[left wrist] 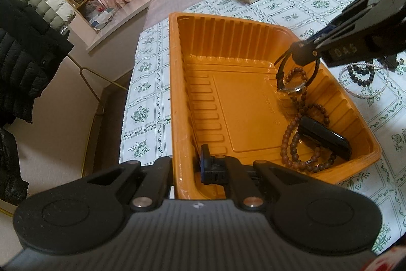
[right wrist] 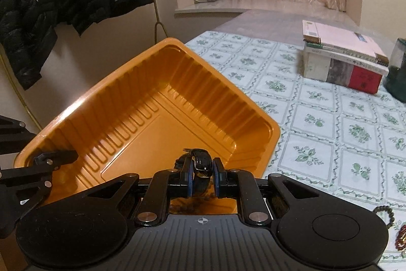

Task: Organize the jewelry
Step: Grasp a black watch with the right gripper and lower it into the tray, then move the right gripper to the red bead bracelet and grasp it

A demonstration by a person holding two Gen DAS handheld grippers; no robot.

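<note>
On the flowery tablecloth (left wrist: 291,14), the right gripper (left wrist: 302,56) pinches a wristwatch (left wrist: 294,86) by its strap, hanging face-down right above the orange tray (left wrist: 177,83) floor at middle right, while the left gripper (left wrist: 208,165) clamps the tray's near rim

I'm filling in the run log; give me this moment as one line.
left gripper: shut on orange tray rim | right gripper: holding watch by strap over tray | in tray: brown beads

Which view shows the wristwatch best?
The left wrist view: the wristwatch hangs whole from the right hand-held gripper over the orange tray, face and strap visible. The right wrist view shows only its strap between the pads.
</note>
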